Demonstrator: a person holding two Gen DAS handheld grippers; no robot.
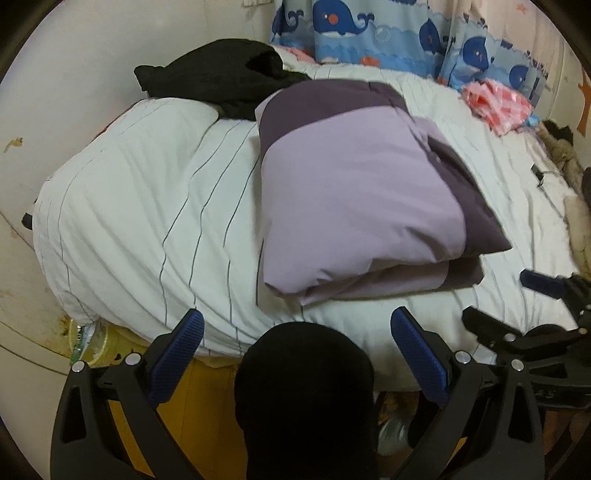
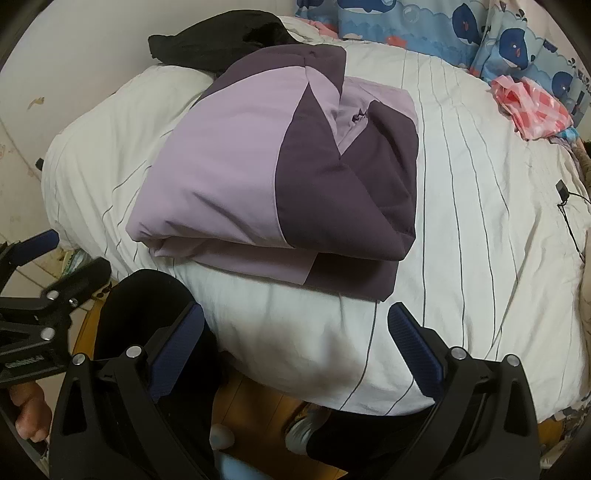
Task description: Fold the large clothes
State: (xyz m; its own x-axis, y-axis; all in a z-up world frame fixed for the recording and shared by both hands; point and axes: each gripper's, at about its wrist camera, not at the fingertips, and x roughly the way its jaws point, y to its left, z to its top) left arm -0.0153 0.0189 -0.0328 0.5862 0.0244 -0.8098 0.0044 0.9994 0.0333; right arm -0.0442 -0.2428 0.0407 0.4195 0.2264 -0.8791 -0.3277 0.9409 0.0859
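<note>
A large lilac and dark purple garment (image 1: pixel 354 192) lies folded into a thick bundle on the white striped bed (image 1: pixel 147 221). It also shows in the right wrist view (image 2: pixel 273 177). My left gripper (image 1: pixel 297 325) is open and empty, held off the bed's near edge, short of the bundle. My right gripper (image 2: pixel 295 321) is open and empty, also at the near edge, just short of the bundle's front fold. The right gripper also shows at the right of the left wrist view (image 1: pixel 495 299), and the left gripper at the left of the right wrist view (image 2: pixel 74 251).
A black garment (image 1: pixel 221 81) lies at the bed's far left beside the bundle. A pink checked cloth (image 1: pixel 498 103) lies far right, under a whale-print curtain (image 1: pixel 369 29). A black cable (image 2: pixel 565 206) lies on the bed's right. The person's dark-clad knee (image 1: pixel 303 369) stands at the bed's edge.
</note>
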